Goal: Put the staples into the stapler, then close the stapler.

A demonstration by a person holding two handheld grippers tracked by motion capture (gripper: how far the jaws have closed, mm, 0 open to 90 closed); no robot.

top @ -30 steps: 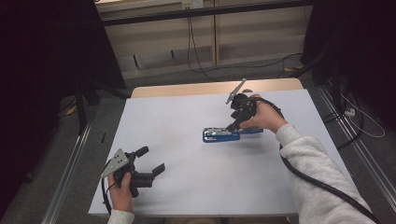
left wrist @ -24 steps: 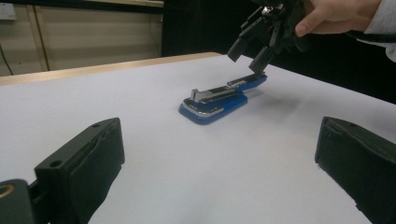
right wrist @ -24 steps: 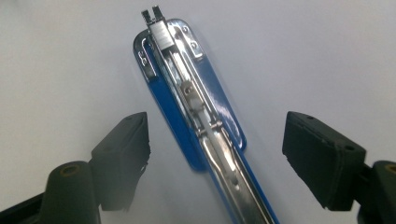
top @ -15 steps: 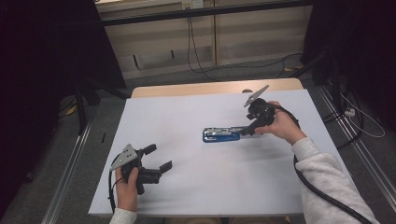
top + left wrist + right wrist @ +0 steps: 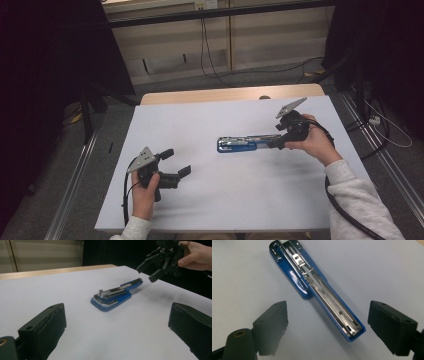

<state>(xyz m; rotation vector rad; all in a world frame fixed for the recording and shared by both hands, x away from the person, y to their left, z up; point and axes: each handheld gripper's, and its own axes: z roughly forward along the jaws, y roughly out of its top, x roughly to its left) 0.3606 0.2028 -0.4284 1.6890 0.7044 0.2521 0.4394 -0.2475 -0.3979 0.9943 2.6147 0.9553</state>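
A blue stapler lies flat on the white counter, right of centre, with its long axis running left to right. Its top is swung open, so the silver metal channel faces up along its length; the wider blue end points toward the person's left.

The right hand reaches in from the lower right, the grey-sleeved forearm angled up and inward, the wrist turned so the right claw points left along the counter at the stapler's narrow end. In the right gripper view its 2 black jaws stand wide apart, 1 on each side of that narrow end, touching nothing. In the left gripper view the same claw hovers just above and beyond the stapler's far tip, the thumb lying along its body. The grey 3-cornered plate on top tilts up toward the far edge of the counter, and the black cable trails back beside the sleeve.

The left hand comes in from the bottom left, fist wrapped round the handle, holding the left claw low over the counter and aimed right, toward the stapler. Its 2 jaws are spread apart with bare counter between them. It sits well apart from the stapler.

Beyond the white sheet a strip of wooden counter edge shows.
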